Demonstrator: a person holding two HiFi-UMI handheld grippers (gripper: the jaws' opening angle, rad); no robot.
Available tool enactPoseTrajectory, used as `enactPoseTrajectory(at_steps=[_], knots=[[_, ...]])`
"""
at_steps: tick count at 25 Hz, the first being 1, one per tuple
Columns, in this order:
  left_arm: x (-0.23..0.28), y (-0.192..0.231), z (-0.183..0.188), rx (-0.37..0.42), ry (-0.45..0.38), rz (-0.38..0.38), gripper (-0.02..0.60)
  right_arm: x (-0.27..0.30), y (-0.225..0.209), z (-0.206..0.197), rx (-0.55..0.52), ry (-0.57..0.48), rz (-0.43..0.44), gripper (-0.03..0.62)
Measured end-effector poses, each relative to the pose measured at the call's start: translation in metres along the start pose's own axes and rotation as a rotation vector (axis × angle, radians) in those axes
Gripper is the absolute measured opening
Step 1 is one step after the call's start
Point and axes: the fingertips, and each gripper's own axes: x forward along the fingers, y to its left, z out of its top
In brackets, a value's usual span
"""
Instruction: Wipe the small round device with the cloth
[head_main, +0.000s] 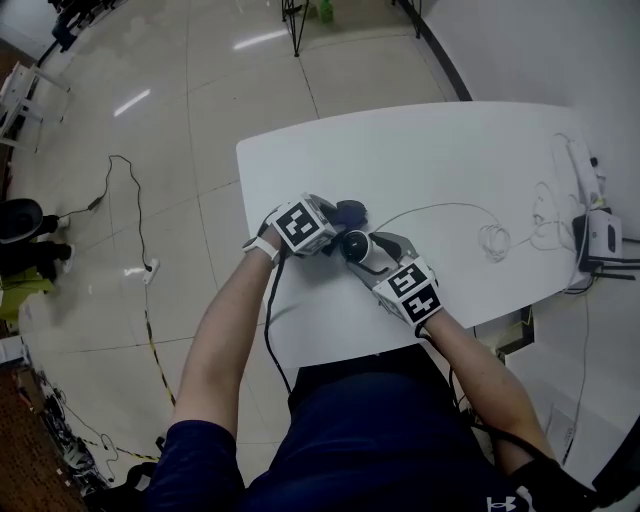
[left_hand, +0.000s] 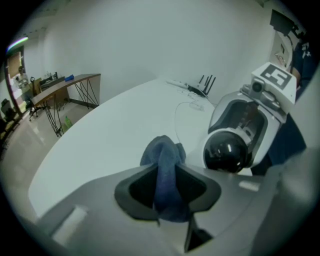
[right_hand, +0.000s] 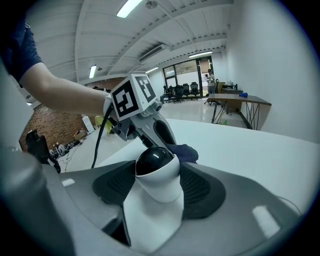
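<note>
Head view: person stands at the near edge of a white table (head_main: 450, 150), both grippers meeting over its near-left part. The right gripper (head_main: 378, 256) has its jaws clamped on the small round device (right_hand: 156, 172), which has a white body and a glossy black dome; the pads bear on the white flanks and the dome pokes out past the tips, facing the other gripper. I cannot tell whether the device's base rests on the table or hangs just above it. The left gripper (head_main: 330, 232) has its jaws drawn in narrow on a dark blue cloth (left_hand: 164, 165), pinching one bunched fold, with a loose tuft standing out beyond the tips. The tuft sits just beside the dome on its far-left side; contact is not certain from any view. A thin white cable (head_main: 440, 207) loops across the table to the right and seems to lead back toward the device. Risks as I judge them: the pinch takes only a slim fold, so a firm rubbing stroke could drag the cloth out of the jaws. The tuft is short, so pressing in too deep could put hard jaw tips against the glossy dome and mark it. The body is rounded and smooth, so a sideways push from the wipe could twist or squeeze it out of the right-hand clamp, and it sits near the table's near edge with floor below. A snagged cable would add pull on that grip.
</note>
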Motion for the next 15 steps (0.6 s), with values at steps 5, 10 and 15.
enactPoseTrajectory(at_steps=[5, 10, 15], knots=[[-0.046, 0.000, 0.027, -0.079, -0.137, 0.061, 0.106, 0.004, -0.003, -0.004, -0.031, 0.018, -0.007, 0.288], [-0.100, -0.029, 0.064, -0.015, -0.232, 0.000, 0.106, -0.010, 0.000, 0.012, -0.084, -0.064, -0.088, 0.310], [-0.110, -0.057, 0.087, 0.133, -0.221, -0.106, 0.106, -0.024, -0.008, 0.020, 0.093, -0.161, -0.235, 0.210]])
